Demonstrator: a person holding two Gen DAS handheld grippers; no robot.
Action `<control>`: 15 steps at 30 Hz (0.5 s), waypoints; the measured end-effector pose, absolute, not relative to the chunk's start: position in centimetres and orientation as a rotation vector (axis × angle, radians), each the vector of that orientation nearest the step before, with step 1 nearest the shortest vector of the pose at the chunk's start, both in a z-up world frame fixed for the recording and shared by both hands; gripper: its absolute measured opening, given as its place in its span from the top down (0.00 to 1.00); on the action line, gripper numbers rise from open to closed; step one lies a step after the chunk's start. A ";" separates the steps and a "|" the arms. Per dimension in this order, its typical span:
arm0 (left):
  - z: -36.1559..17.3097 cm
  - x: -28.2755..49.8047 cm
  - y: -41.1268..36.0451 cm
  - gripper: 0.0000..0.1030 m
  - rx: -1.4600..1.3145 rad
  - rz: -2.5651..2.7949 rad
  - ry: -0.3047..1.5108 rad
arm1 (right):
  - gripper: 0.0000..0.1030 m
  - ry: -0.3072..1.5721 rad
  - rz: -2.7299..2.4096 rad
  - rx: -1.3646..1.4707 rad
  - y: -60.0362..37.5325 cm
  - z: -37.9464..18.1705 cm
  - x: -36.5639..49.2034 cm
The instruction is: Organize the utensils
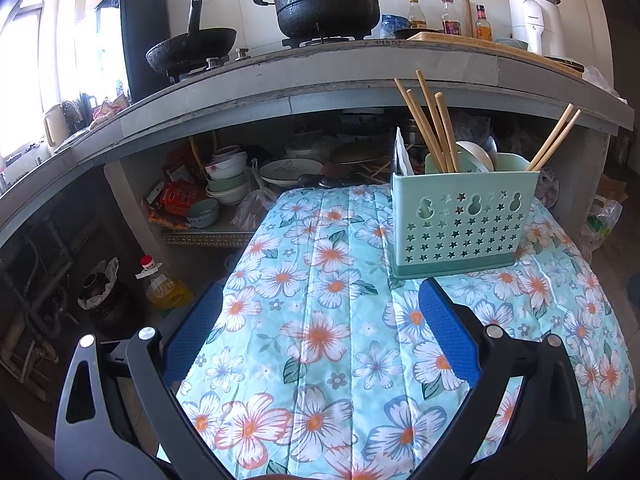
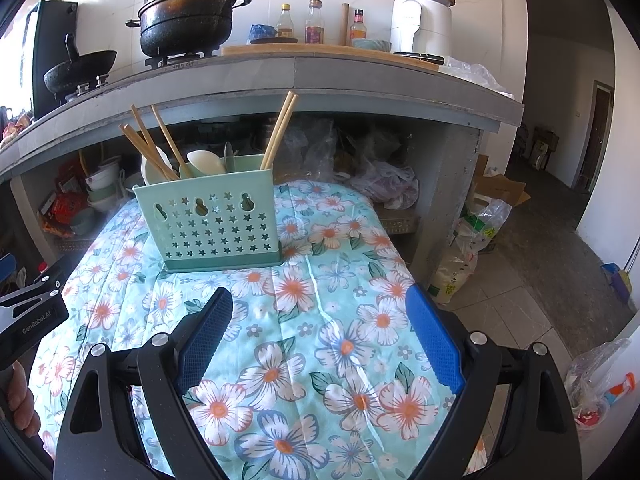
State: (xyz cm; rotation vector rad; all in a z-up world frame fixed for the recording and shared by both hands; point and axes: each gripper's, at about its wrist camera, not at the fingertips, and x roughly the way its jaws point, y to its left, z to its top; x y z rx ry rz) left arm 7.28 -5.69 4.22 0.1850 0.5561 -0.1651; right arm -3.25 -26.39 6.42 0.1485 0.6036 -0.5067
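Observation:
A mint-green utensil holder with star cut-outs stands on the floral tablecloth; it also shows in the right wrist view. Wooden chopsticks lean in its left part, two more chopsticks in its right part, and white spoons sit between. My left gripper is open and empty, short of the holder. My right gripper is open and empty, in front of the holder. The left gripper's body shows at the right wrist view's left edge.
A grey counter with a black pot, a wok, bottles and a white appliance rises behind the table. Bowls and plates fill the shelf under it. An oil bottle stands on the floor left; bags right.

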 end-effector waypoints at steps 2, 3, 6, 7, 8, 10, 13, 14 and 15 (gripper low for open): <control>4.3 7.2 -5.7 0.08 0.184 -0.164 0.555 | 0.17 0.605 -0.505 0.148 -26.3 6.4 -3.2; 4.2 7.3 -5.7 0.08 0.185 -0.165 0.554 | 0.17 0.605 -0.505 0.148 -26.4 6.5 -3.2; 4.2 7.3 -5.7 0.08 0.187 -0.163 0.554 | 0.17 0.604 -0.505 0.150 -26.4 6.5 -3.2; 4.2 7.3 -5.7 0.08 0.187 -0.162 0.554 | 0.17 0.604 -0.505 0.149 -26.4 6.5 -3.2; 4.2 7.3 -5.7 0.08 0.187 -0.161 0.554 | 0.17 0.605 -0.505 0.149 -26.4 6.4 -3.2; 4.1 7.4 -5.6 0.08 0.186 -0.158 0.556 | 0.17 0.605 -0.504 0.150 -26.4 6.4 -3.2; 4.2 7.4 -5.6 0.08 0.183 -0.157 0.557 | 0.17 0.604 -0.504 0.150 -26.4 6.4 -3.2; 4.2 7.4 -5.5 0.08 0.184 -0.157 0.555 | 0.17 0.604 -0.504 0.149 -26.4 6.4 -3.2; 4.2 7.4 -5.5 0.08 0.185 -0.157 0.554 | 0.17 0.605 -0.504 0.149 -26.4 6.4 -3.2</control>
